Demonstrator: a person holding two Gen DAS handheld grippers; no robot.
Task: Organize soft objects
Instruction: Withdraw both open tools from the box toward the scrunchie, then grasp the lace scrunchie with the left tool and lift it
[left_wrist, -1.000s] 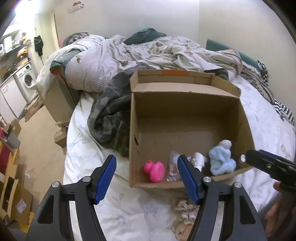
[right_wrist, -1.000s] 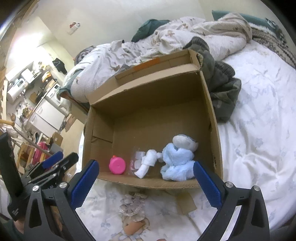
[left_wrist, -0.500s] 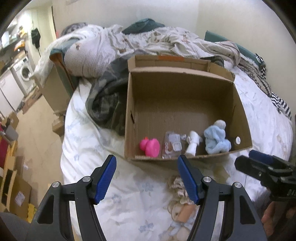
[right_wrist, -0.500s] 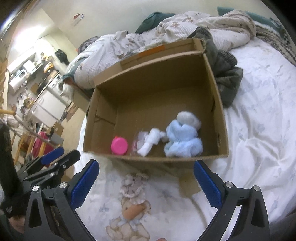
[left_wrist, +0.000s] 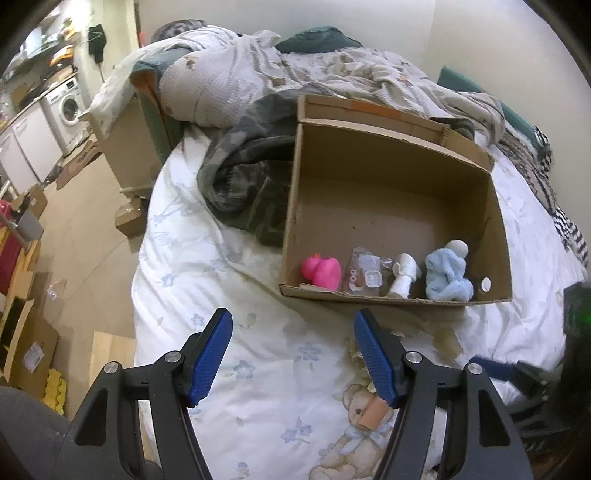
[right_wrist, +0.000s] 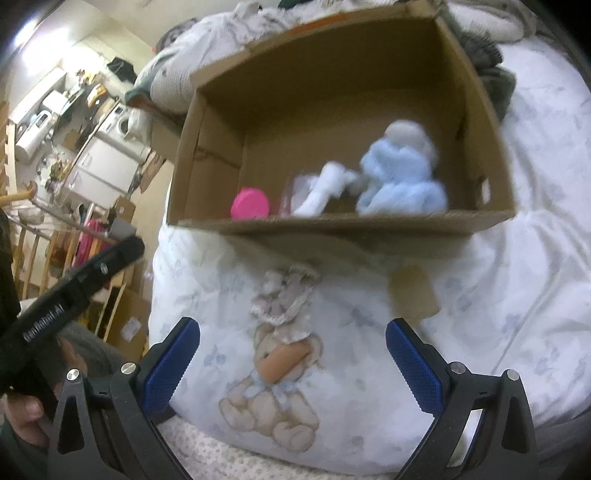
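Note:
An open cardboard box (left_wrist: 391, 299) (right_wrist: 332, 230) lies on the bed. Along its near wall sit a pink rubber duck (left_wrist: 322, 271) (right_wrist: 249, 203), a clear plastic packet (left_wrist: 365, 273), a white soft toy (left_wrist: 404, 275) (right_wrist: 321, 188) and a light blue plush (left_wrist: 447, 275) (right_wrist: 400, 177). A small brown-and-grey soft doll (left_wrist: 373, 406) (right_wrist: 284, 332) lies on the sheet in front of the box. My left gripper (left_wrist: 293, 356) is open and empty, above the sheet short of the box. My right gripper (right_wrist: 293, 362) is open and empty, its jaws on either side of the doll, above it.
A rumpled duvet (left_wrist: 295, 70) and a dark camouflage blanket (left_wrist: 251, 177) lie behind and left of the box. The bed's edge drops to the floor on the left, with boxes (left_wrist: 26, 347) and a washing machine (left_wrist: 68, 107). A cardboard flap (right_wrist: 413, 295) sticks out beside the doll.
Both grippers have pulled back from the box and risen. The doll on the sheet has come into fuller view. Both stay open.

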